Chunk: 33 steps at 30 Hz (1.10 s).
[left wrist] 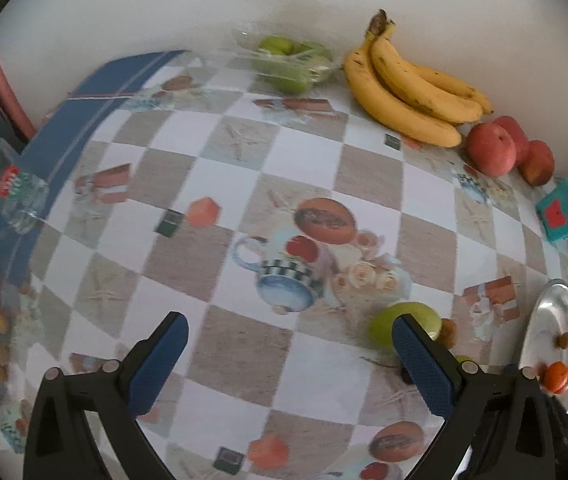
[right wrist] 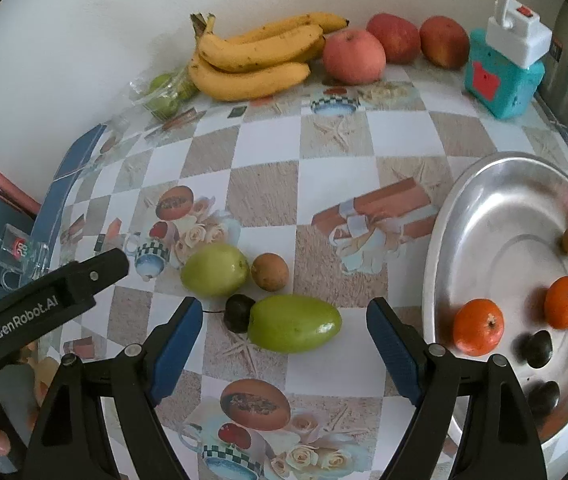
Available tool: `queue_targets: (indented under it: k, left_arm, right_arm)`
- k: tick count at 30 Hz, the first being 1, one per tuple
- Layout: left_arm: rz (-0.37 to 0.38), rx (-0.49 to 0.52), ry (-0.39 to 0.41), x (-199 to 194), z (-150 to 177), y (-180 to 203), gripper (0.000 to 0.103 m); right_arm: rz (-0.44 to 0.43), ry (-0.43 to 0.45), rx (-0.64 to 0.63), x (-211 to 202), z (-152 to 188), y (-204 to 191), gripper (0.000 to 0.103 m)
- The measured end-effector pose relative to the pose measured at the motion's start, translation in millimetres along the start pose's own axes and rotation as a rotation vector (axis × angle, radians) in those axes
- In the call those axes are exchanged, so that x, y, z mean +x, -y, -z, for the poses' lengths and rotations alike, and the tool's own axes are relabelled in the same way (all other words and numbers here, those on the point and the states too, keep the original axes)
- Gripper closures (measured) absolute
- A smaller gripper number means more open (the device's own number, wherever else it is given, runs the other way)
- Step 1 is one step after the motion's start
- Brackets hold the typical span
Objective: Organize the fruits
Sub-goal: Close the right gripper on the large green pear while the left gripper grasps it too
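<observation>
Fruits, largest first: banana bunch [right wrist: 256,62] far ahead of the right gripper [right wrist: 284,330], stems pointing left at the wall. Steel plate [right wrist: 495,216] sits right of its jaws, holding oranges [right wrist: 478,326]. Oblong green fruit [right wrist: 295,323] lies between the wide-spread jaws, long axis crosswise, rounded tip pointing right, dark fruit [right wrist: 239,312] touching its left end. Left gripper [left wrist: 289,354] jaws wide, holding nothing.

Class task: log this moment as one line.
right gripper: jaws open, green fruit between | left gripper: open | metal plate: oranges inside
</observation>
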State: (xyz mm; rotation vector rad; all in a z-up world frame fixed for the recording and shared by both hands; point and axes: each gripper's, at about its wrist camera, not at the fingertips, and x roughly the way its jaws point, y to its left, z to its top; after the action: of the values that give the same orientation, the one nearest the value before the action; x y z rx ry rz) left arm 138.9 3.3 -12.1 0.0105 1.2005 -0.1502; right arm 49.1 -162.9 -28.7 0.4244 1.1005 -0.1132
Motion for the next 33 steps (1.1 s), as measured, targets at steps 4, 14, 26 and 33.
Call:
queue_targets:
  k: [4,14,26,33]
  left_arm:
    - [0.085,-0.020,-0.007,4.4,-2.8,5.2,0.000]
    - [0.161,0.036,-0.040,22.1,-0.3,32.9,0.001]
    - [0.205,0.052,-0.058,35.3,5.8,46.5,0.015]
    - [0.229,0.063,-0.073,38.7,4.7,51.8,0.037]
  right_arm:
    - [0.008,-0.009,0.012,5.5,0.5,2.6,0.018]
    - [0.017,-0.022,0.031,16.1,1.2,9.4,0.019]
    - [0.012,-0.038,0.040,24.0,1.7,12.1,0.027]
    - [-0.012,-0.033,0.040,23.1,1.5,10.5,0.045]
